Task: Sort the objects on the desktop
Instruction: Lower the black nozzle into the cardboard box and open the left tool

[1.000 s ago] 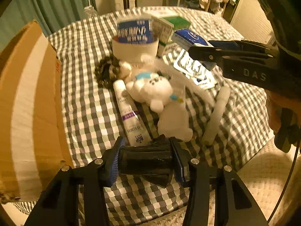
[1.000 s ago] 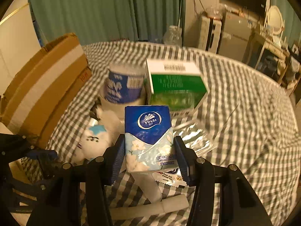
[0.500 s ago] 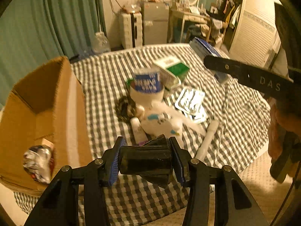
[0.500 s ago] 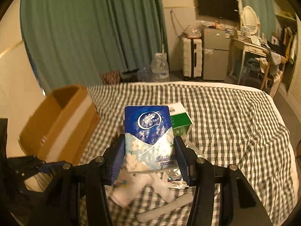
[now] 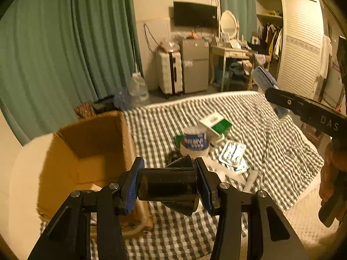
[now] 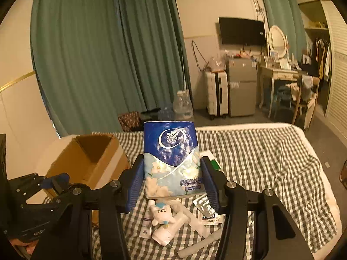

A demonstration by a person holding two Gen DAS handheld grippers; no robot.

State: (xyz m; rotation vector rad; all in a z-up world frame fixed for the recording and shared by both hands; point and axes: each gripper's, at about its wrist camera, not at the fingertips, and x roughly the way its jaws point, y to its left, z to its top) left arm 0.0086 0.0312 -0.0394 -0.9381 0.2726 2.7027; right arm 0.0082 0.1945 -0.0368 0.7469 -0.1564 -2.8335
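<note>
My left gripper (image 5: pixel 169 186) is shut on a black roll with a flared end (image 5: pixel 167 186), held above the near edge of the checked table (image 5: pixel 271 143). My right gripper (image 6: pixel 172 182) is shut on a blue Vinda tissue pack (image 6: pixel 171 158), upright and high over the table; the left wrist view shows this pack (image 5: pixel 263 80) at the upper right. An open cardboard box (image 5: pixel 128 143) stands to the left of both grippers, also seen as the box (image 6: pixel 71 162) in the right wrist view. My left gripper's arm (image 6: pixel 43 186) shows at the lower left there.
On the table lie a white tub with a blue label (image 5: pixel 194 140), a green and white carton (image 5: pixel 214 124), blister packs (image 5: pixel 233 155), a white tube (image 5: pixel 250 181) and a small plush toy (image 6: pixel 161 213). A hand (image 5: pixel 331 173) holds the right gripper's handle.
Both grippers have risen well above the table with their loads still gripped and now point less steeply down. The box's open top has come into view.
</note>
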